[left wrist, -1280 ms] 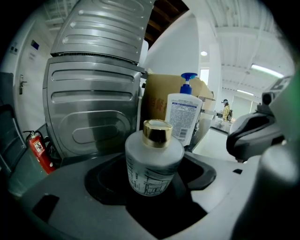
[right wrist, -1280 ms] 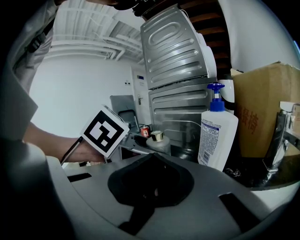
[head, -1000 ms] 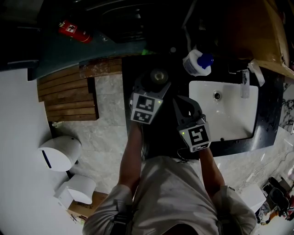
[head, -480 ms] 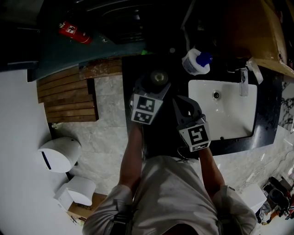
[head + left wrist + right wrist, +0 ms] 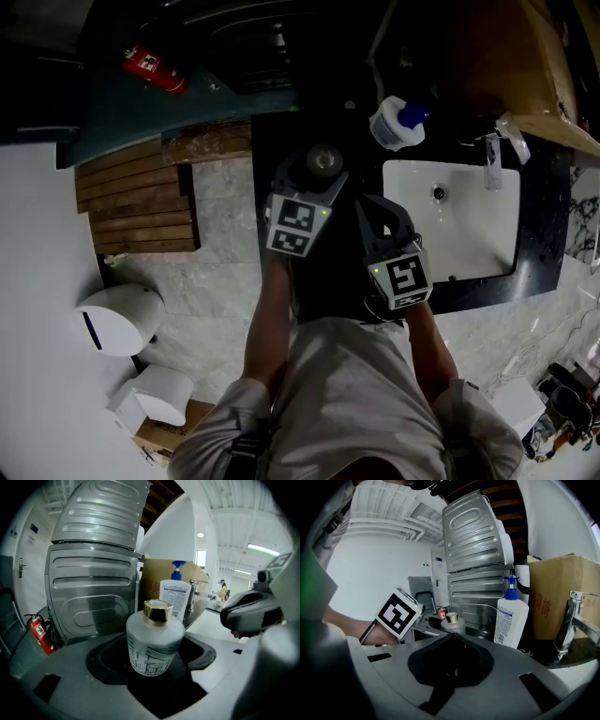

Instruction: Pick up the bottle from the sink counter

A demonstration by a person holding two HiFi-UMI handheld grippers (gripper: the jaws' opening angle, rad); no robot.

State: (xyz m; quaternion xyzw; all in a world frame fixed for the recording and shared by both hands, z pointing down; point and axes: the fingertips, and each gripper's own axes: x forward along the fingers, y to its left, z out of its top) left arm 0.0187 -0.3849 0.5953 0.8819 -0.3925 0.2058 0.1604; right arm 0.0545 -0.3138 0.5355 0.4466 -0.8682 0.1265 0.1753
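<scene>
A frosted white bottle (image 5: 153, 645) with a gold cap stands between the jaws of my left gripper (image 5: 154, 665), which is shut on it. From the head view the bottle's round cap (image 5: 323, 159) shows just past the left gripper (image 5: 312, 183), over the dark counter (image 5: 281, 141). My right gripper (image 5: 375, 217) hovers beside it at the left edge of the sink, apart from the bottle. In its own view the right gripper (image 5: 452, 641) is shut, its black pads meeting with nothing between them. The gold-capped bottle (image 5: 451, 622) shows small beyond it.
A white pump bottle (image 5: 396, 123) with a blue top stands at the counter's back, left of the white basin (image 5: 469, 239) and its faucet (image 5: 491, 161). A cardboard box (image 5: 560, 597) and a ribbed metal cabinet (image 5: 93, 592) rise behind. A red fire extinguisher (image 5: 155, 67) and a white bin (image 5: 117, 314) are on the floor.
Only the head view has drifted a little. Both grippers and the bottle keep their places.
</scene>
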